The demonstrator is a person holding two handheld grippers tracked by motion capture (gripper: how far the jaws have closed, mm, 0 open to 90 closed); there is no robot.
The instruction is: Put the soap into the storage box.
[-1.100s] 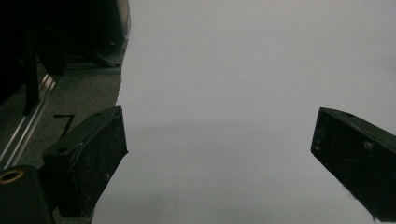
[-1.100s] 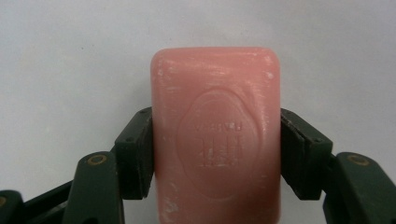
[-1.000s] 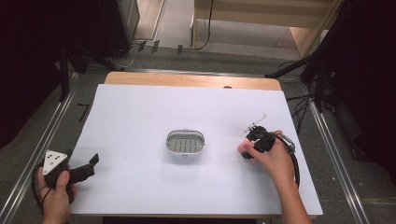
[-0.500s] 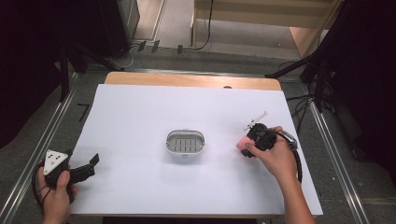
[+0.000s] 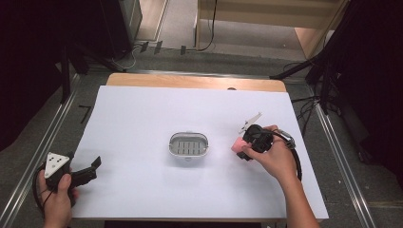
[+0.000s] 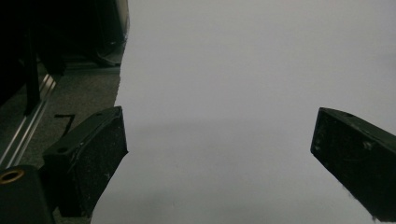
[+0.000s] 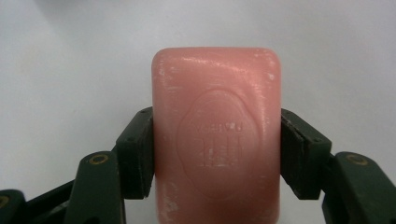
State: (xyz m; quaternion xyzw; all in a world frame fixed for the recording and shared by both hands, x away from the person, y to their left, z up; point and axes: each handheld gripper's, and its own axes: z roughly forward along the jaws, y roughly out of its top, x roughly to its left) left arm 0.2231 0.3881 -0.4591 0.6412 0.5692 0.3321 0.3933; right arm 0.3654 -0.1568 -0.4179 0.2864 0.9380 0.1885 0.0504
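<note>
The pink soap bar (image 7: 217,140) bears an embossed oval stamp, its lettering unreadable.

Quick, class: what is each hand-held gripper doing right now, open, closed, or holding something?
Left hand-held gripper: open, jaws wide apart over the white table, holding nothing.
Right hand-held gripper: closed on the pink soap bar, one jaw against each side.

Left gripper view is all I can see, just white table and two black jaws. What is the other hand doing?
Observer: The right gripper is clamped on a pink soap bar, one jaw on each side.
Operator: Is anything else on the table?
Observer: Yes, a small oval soap dish sits in the middle of the white table, with nothing in it.
Operator: Is the soap close to it?
Observer: It is to the right of the dish, apart from it.
</note>
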